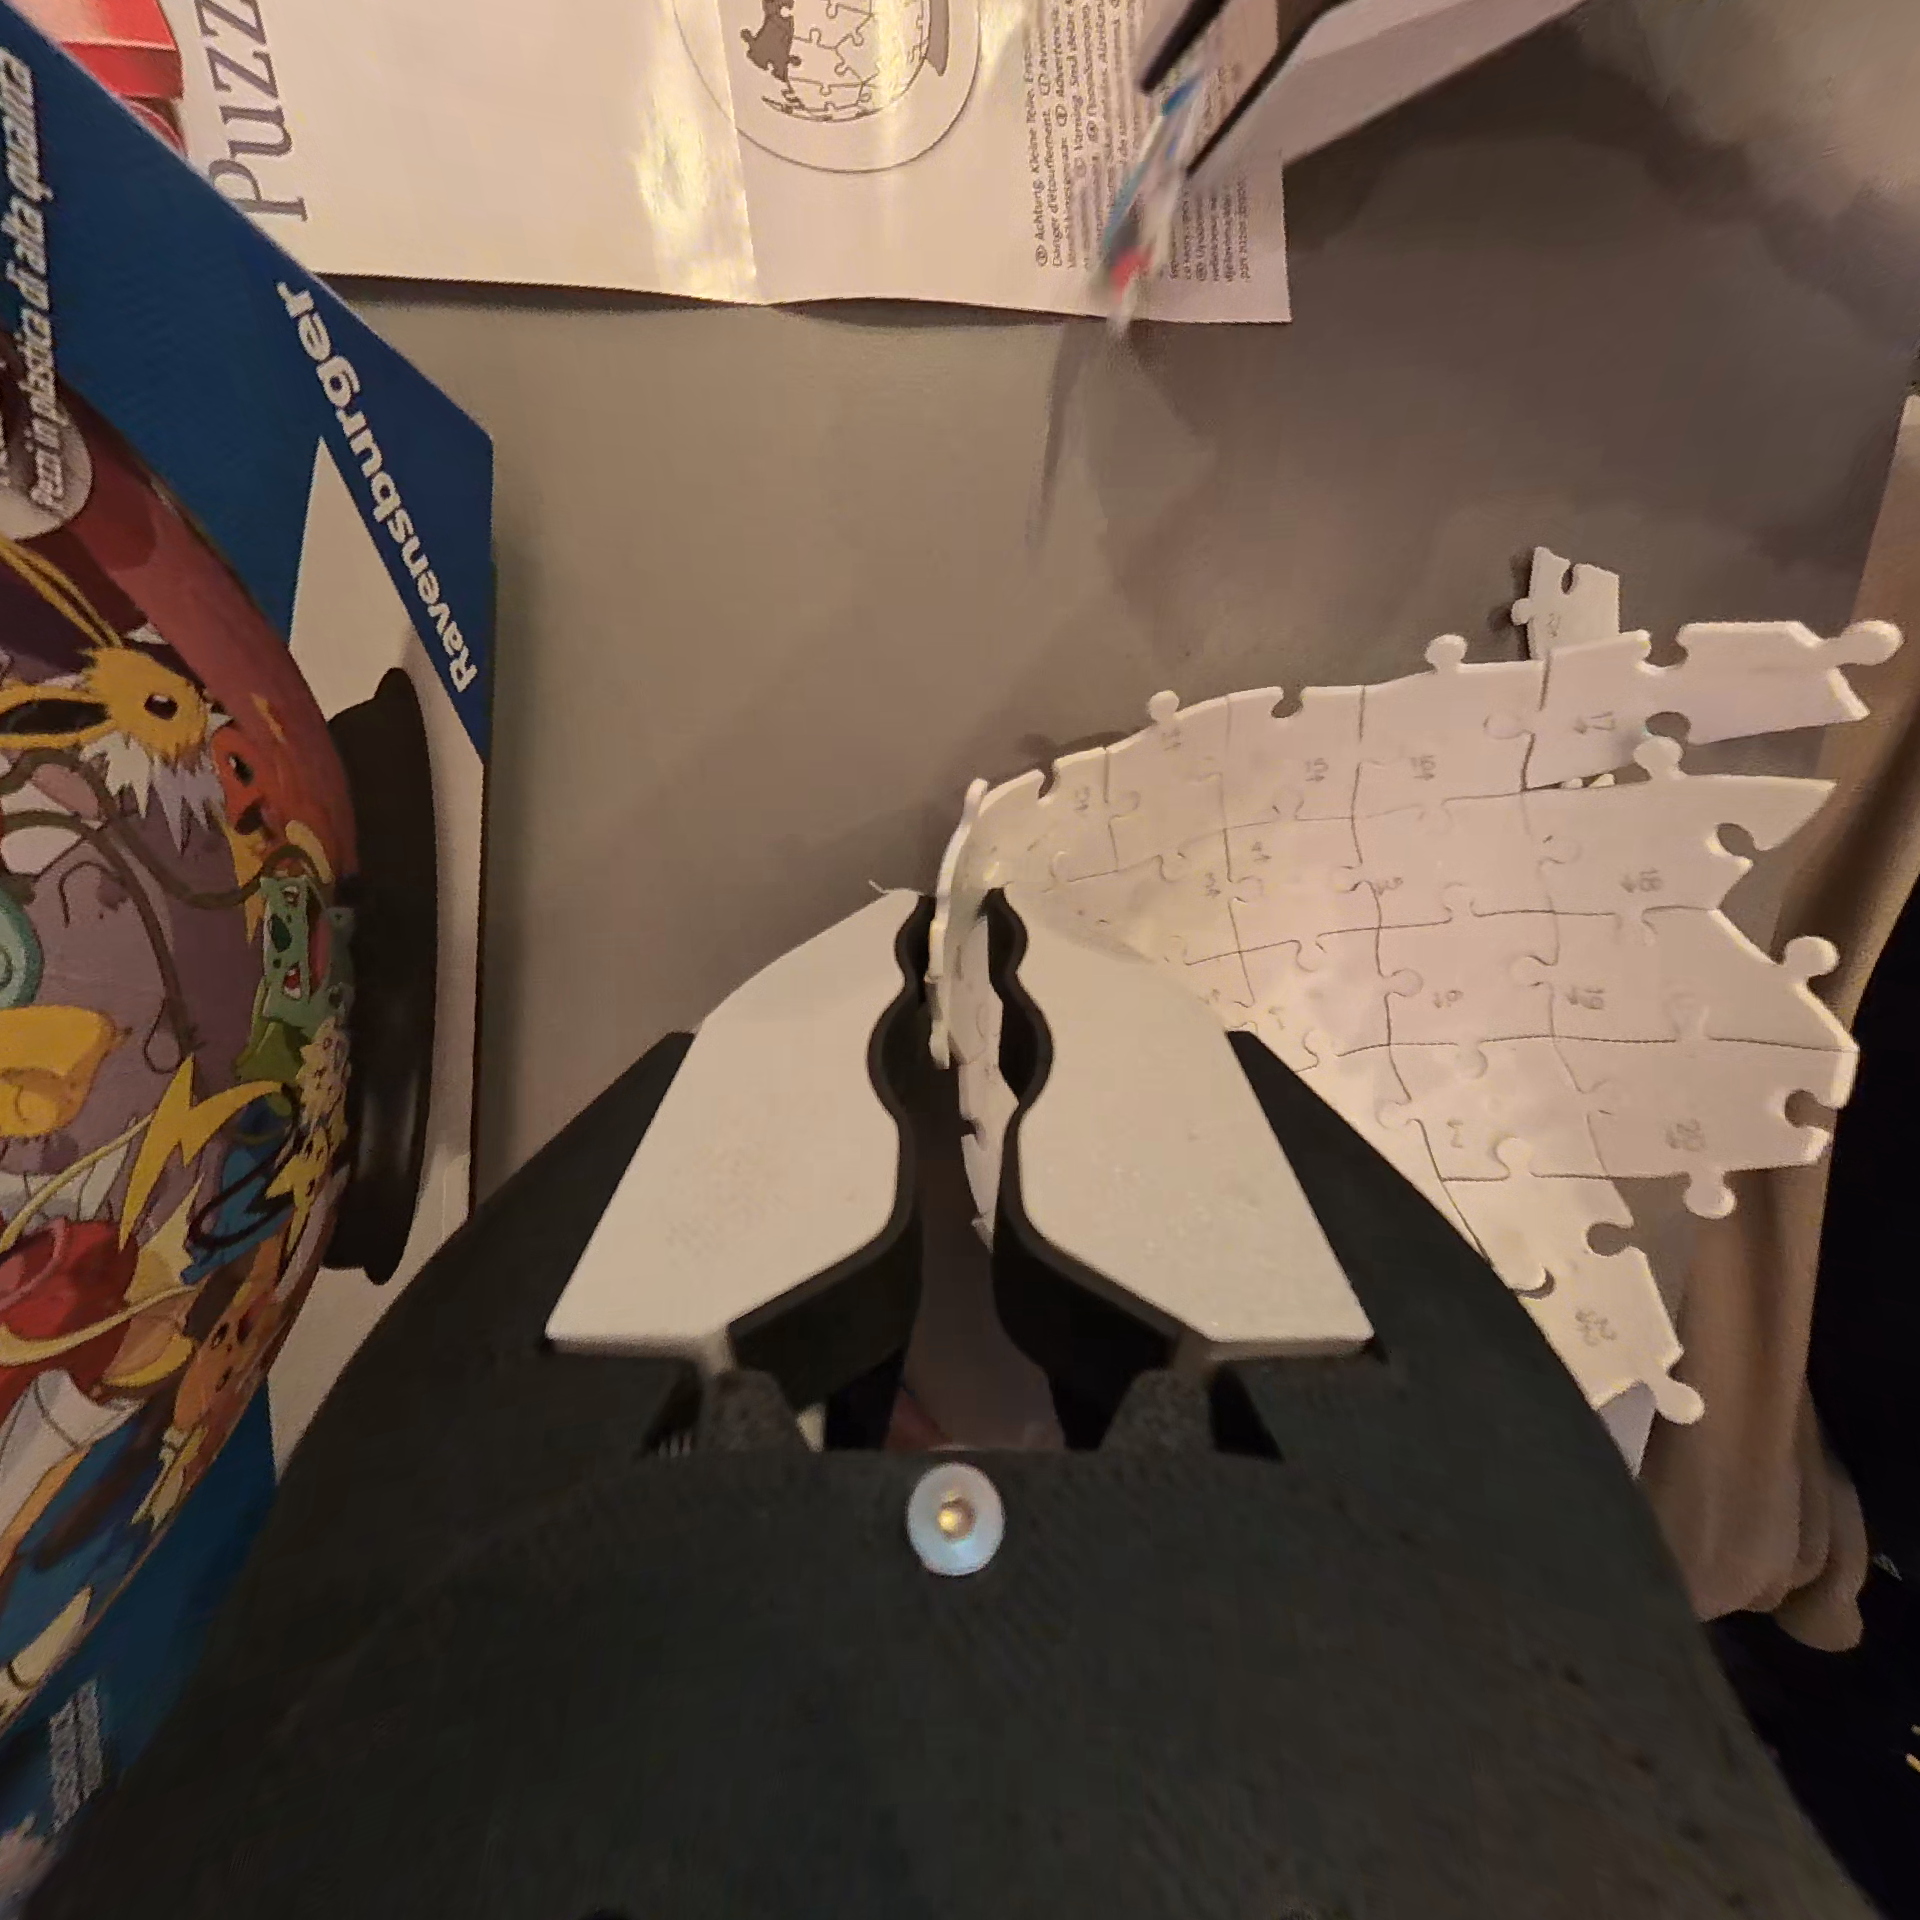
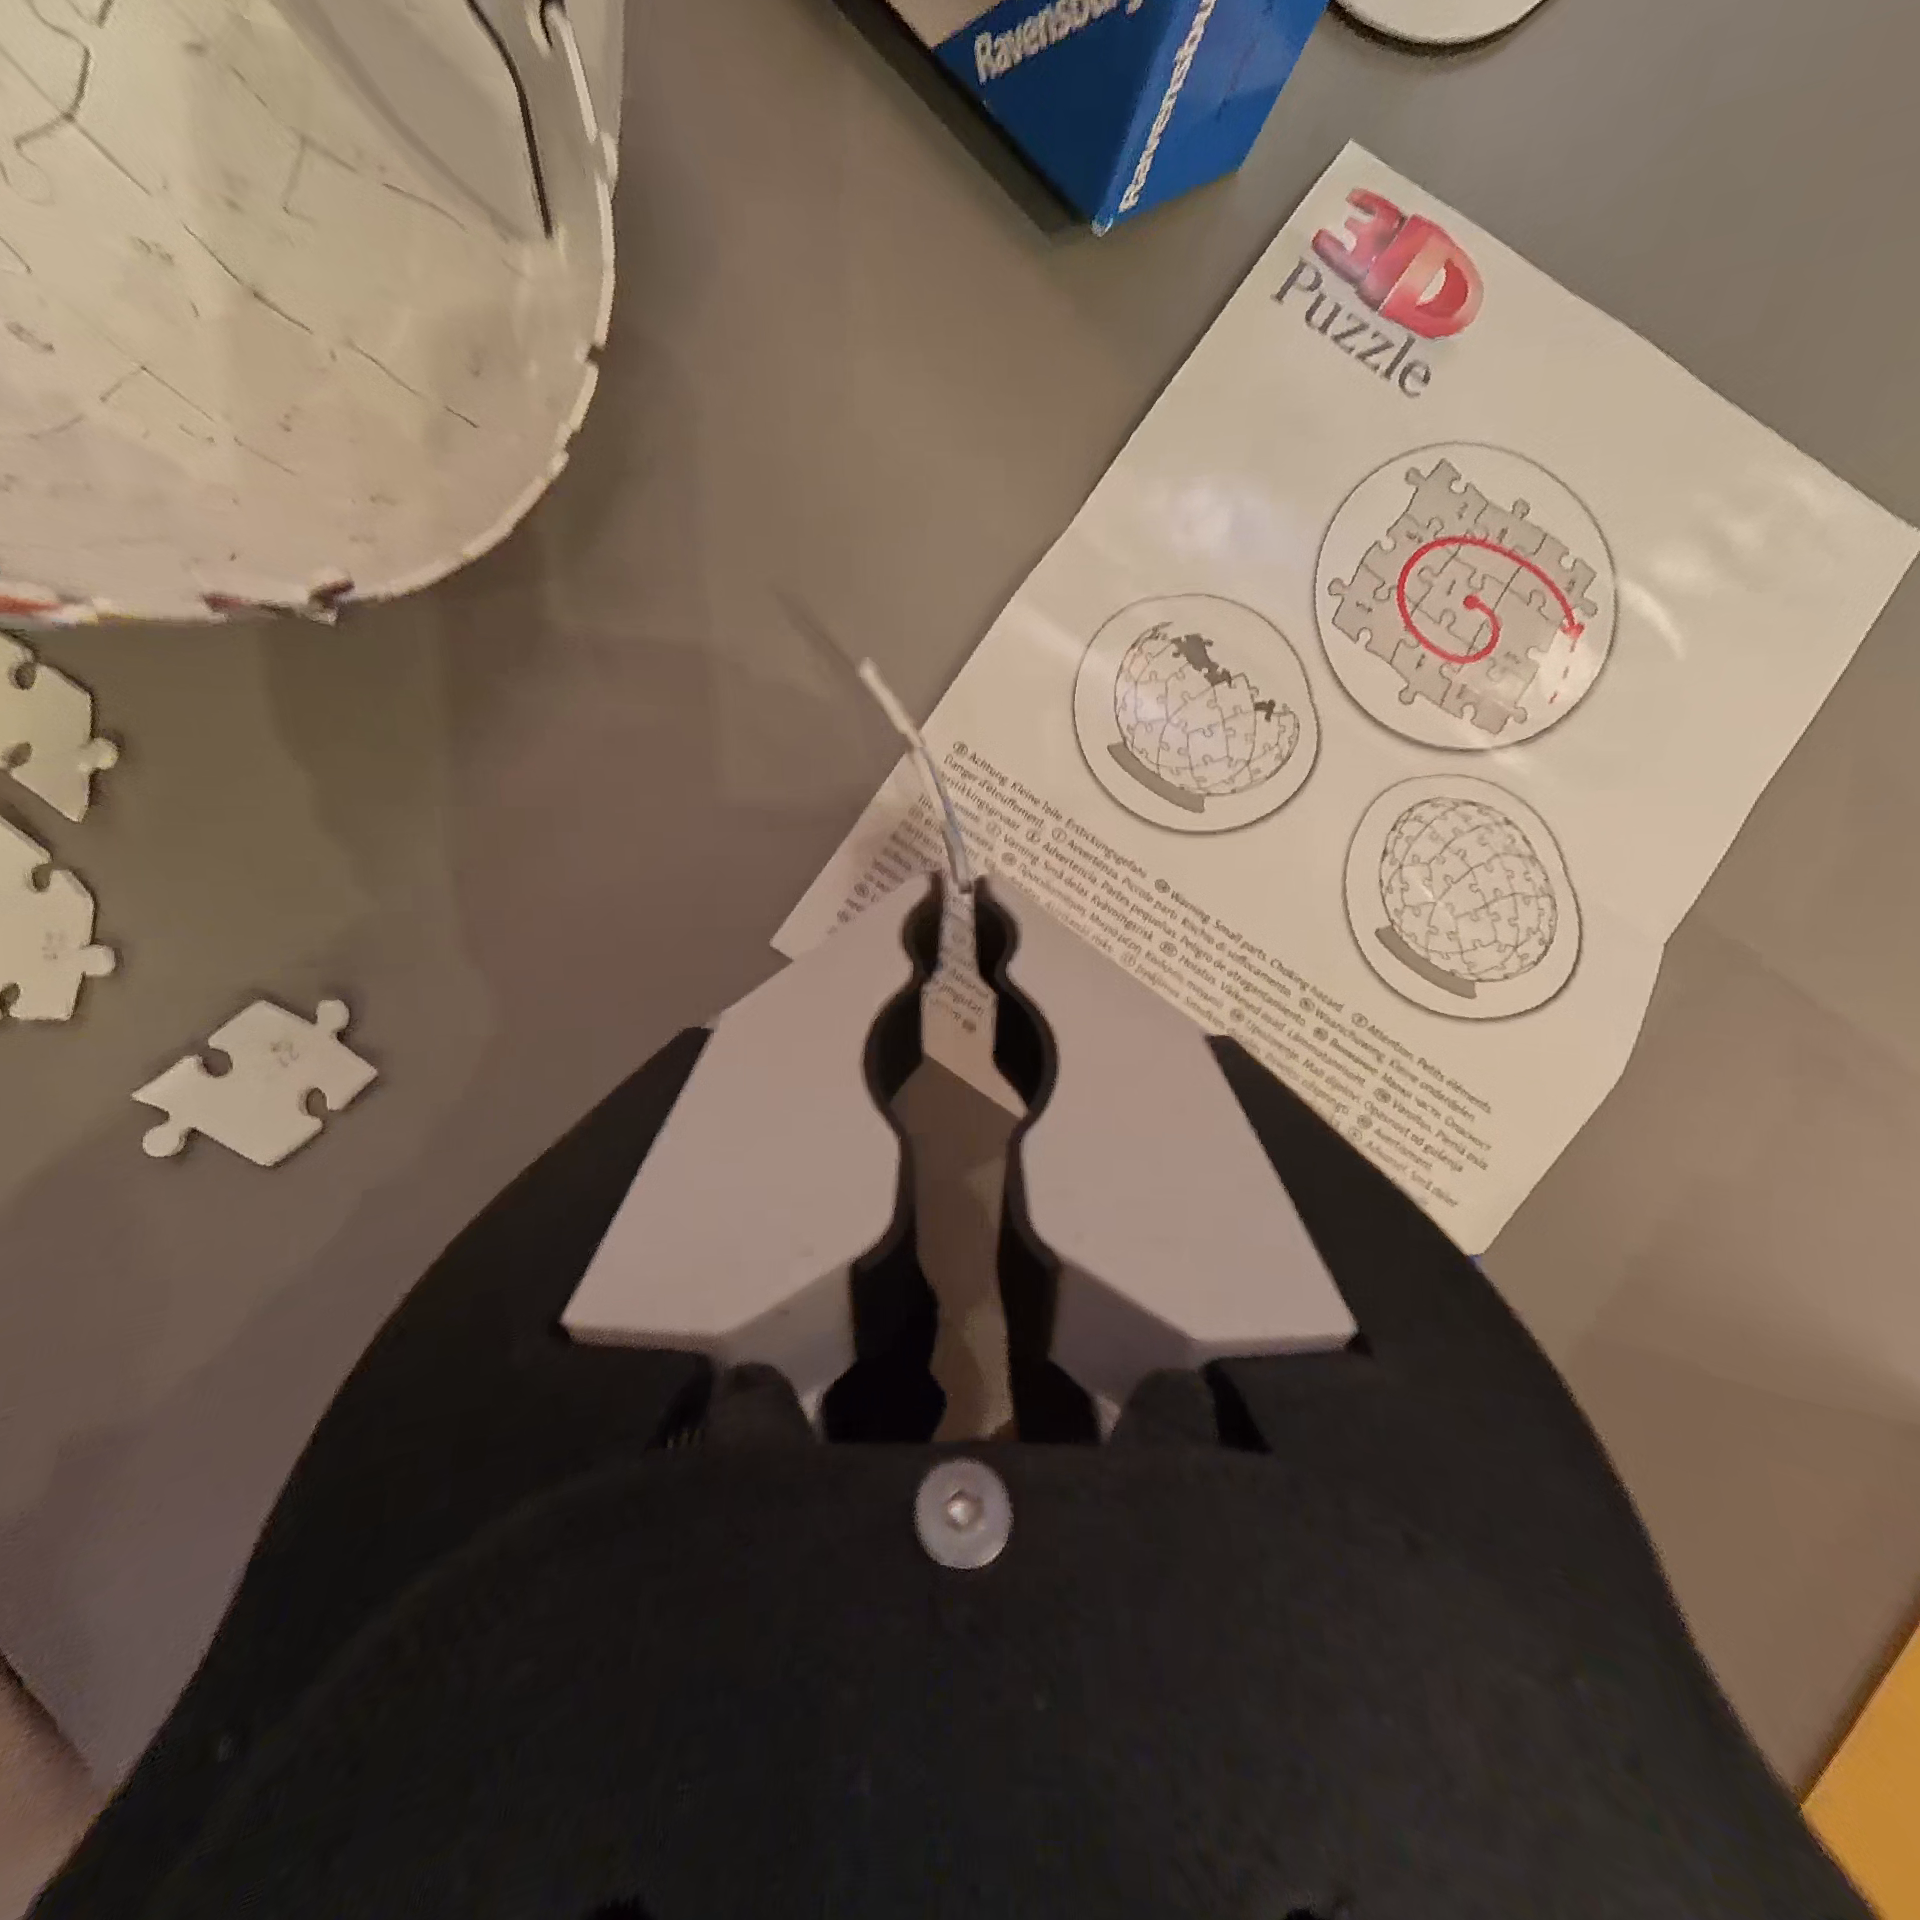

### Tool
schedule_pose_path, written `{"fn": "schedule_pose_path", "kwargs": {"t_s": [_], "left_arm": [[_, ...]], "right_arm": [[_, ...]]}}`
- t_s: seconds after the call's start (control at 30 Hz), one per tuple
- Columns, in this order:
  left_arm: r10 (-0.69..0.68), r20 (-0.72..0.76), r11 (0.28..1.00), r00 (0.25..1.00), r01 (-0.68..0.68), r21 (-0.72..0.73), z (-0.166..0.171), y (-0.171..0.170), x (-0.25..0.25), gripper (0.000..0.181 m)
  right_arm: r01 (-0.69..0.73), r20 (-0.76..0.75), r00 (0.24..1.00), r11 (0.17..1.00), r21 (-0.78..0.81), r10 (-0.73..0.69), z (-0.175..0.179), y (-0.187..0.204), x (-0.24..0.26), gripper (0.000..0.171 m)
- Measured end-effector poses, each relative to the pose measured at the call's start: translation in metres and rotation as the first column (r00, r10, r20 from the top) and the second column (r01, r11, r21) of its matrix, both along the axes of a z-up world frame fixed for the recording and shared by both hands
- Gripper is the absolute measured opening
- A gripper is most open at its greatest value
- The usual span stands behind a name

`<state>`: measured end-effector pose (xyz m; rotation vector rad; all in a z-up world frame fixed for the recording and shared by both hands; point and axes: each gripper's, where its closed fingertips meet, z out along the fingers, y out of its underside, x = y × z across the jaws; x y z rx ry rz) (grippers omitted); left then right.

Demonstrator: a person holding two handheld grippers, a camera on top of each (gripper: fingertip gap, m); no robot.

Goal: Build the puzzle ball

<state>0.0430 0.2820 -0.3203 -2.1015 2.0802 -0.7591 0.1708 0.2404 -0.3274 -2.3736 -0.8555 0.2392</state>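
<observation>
My left gripper (image 1: 961, 914) is shut on the left rim of the partly built puzzle ball (image 1: 1455, 935), a curved shell of joined pieces whose white, numbered inner side faces the camera. The shell is held above the grey table. In the right wrist view it fills the upper left (image 2: 260, 312), blurred. My right gripper (image 2: 954, 904) is shut on a single puzzle piece (image 2: 914, 748), seen edge-on and sticking out forward past the fingertips. In the left wrist view that gripper (image 1: 1195, 135) shows blurred at the top right, well away from the shell.
The blue puzzle box (image 1: 208, 831) lies at the left; its corner shows in the right wrist view (image 2: 1122, 104). An instruction sheet (image 2: 1351, 675) lies on the grey table (image 2: 623, 727). Three loose white pieces (image 2: 260, 1081) lie at the left. Beige cloth (image 1: 1818, 1351) hangs at the right. The left gripper's tips are roughly 15 cm from the right gripper's.
</observation>
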Motion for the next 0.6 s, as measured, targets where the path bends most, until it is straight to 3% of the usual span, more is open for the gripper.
{"fn": "schedule_pose_path", "kwargs": {"t_s": [0.03, 0.1, 0.3, 0.6], "left_arm": [[-0.001, -0.002, 1.0, 1.0, 0.001, 0.001, 0.0, 0.0, 0.0, 0.009], [-0.001, -0.002, 1.0, 1.0, 0.001, 0.004, 0.0, 0.0, 0.0, 0.009], [-0.01, -0.007, 1.0, 1.0, 0.01, 0.017, -0.001, 0.0, -0.002, 0.011], [0.013, 0.097, 0.992, 0.995, -0.024, 0.122, 0.026, 0.012, 0.009, 0.047]], "right_arm": [[-0.004, 0.002, 1.0, 1.0, 0.002, 0.004, 0.001, 0.001, -0.001, 0.013], [-0.023, 0.014, 1.0, 1.0, 0.016, 0.023, 0.001, 0.003, -0.004, 0.0], [-0.031, -0.03, 0.999, 0.999, 0.026, 0.032, 0.006, 0.006, -0.007, 0.0], [-0.109, -0.004, 0.994, 0.992, 0.061, 0.109, 0.03, 0.006, -0.027, 0.0]]}}
